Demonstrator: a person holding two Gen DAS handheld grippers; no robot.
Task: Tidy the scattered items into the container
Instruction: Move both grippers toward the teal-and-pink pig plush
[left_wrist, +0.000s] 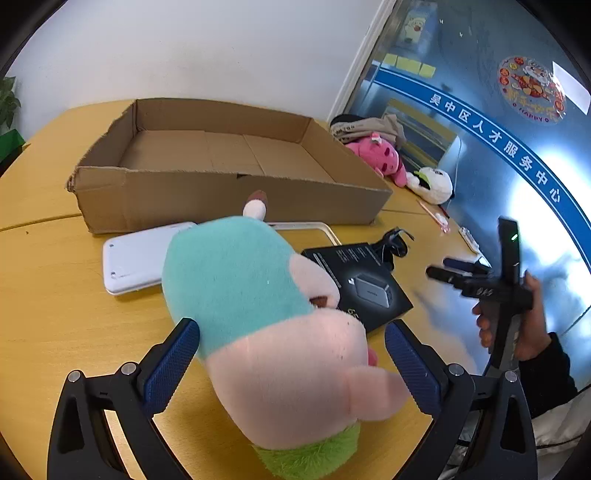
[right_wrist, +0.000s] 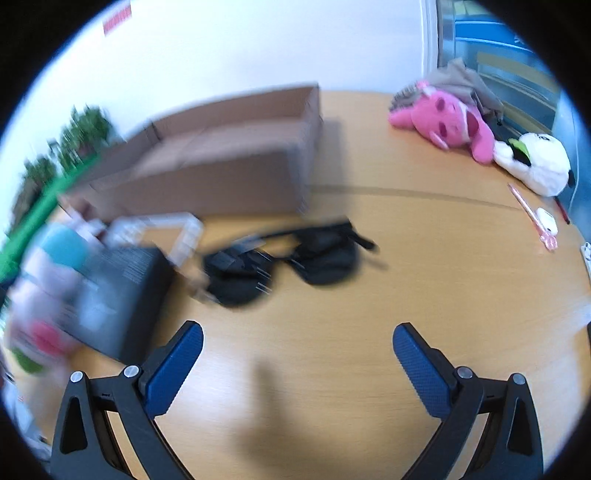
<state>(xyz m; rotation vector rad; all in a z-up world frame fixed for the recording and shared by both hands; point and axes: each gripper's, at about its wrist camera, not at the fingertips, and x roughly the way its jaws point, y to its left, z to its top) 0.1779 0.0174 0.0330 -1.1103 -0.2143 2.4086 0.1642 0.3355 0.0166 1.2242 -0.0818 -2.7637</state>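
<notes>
My left gripper (left_wrist: 291, 365) jaws straddled the plush toy (left_wrist: 266, 314) unclosed; right gripper (right_wrist: 297, 365) open, empty; a loose pinch risked slipping before the box (left_wrist: 221, 162)

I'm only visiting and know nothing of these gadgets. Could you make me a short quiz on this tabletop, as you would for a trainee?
1. True or false: the cardboard box already holds items.
2. Which hand-held gripper has the teal and pink plush toy between its fingers: A left, B right?
3. What colour is the plush lying beside the white plush?

Key: 1 false, it looks empty. 2 A. 3 pink.
</notes>
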